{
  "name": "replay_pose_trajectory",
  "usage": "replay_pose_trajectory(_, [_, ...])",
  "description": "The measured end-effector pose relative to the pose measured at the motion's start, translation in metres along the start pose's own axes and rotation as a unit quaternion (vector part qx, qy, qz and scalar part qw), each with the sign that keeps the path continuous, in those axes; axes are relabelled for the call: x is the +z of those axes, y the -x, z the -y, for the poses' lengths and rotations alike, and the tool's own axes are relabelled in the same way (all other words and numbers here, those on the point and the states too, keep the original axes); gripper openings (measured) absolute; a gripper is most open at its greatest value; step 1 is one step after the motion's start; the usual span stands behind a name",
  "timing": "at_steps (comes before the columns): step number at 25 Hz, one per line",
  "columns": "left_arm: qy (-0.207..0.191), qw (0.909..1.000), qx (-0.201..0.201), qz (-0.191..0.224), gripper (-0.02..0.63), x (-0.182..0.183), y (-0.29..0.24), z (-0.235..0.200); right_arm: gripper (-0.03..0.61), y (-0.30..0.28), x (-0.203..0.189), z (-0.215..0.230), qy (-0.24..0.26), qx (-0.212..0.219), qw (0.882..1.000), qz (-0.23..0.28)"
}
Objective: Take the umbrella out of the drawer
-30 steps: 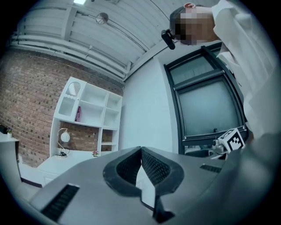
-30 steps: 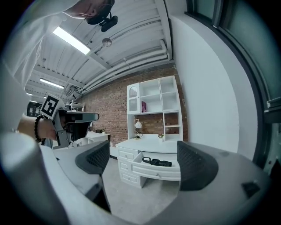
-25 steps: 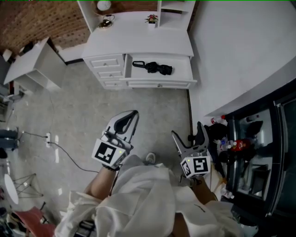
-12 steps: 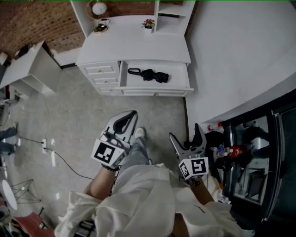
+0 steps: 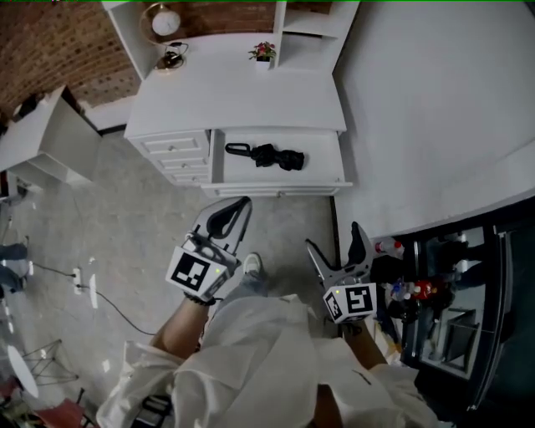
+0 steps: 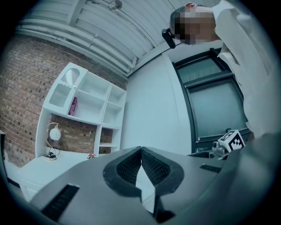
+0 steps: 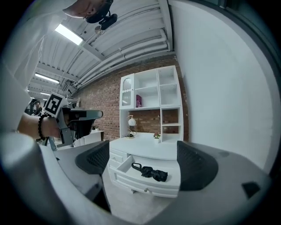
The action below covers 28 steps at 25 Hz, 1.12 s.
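White desk against a brick wall.
My left gripper is pressed together, my right gripper spread; the umbrella lies in the open drawer.

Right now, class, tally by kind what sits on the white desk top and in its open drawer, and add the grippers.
umbrella: 1
lamp: 1
potted plant: 1
grippers, the left gripper and the right gripper: 2
Total: 5

The left gripper has its dark ribbed jaws closed tip to tip on nothing, with a white shelf unit against a brick wall beyond.
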<state>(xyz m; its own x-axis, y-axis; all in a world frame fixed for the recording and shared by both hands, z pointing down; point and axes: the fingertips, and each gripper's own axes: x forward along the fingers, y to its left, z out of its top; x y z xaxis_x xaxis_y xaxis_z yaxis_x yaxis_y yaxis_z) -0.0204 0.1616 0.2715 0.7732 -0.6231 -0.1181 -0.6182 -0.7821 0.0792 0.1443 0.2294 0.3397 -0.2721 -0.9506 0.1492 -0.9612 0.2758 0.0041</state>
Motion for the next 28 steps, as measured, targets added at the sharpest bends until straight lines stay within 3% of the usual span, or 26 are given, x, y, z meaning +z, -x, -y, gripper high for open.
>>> replay_pose_trajectory(14, [0.019,0.9994,-0.024,-0.018,0.026,-0.017,-0.066,-0.105,0.474,-0.119,0.012,0.017,0.002,-0.019,1.0,-0.013])
replay_pose_trajectory(18, [0.016,0.9994,-0.028,-0.014,0.026,-0.018,-0.079,-0.121,0.474,-0.136,0.008,0.021,0.002,-0.013,0.999,-0.03])
replay_pose_trajectory(21, [0.018,0.9986,-0.019,-0.045,0.026,-0.034,-0.09,-0.134,0.474,-0.151,0.004,0.031,0.005,-0.012,0.999,-0.039])
replay_pose_trajectory(26, [0.028,0.9989,-0.027,-0.027,0.026,-0.036,-0.121,-0.144,0.474,-0.183,0.0,0.05,0.008,0.006,0.999,-0.048])
replay_pose_trajectory(28, [0.031,0.9986,-0.021,-0.038,0.026,-0.041,-0.136,-0.152,0.474,-0.2,-0.002,0.06,0.011,0.016,0.998,-0.053])
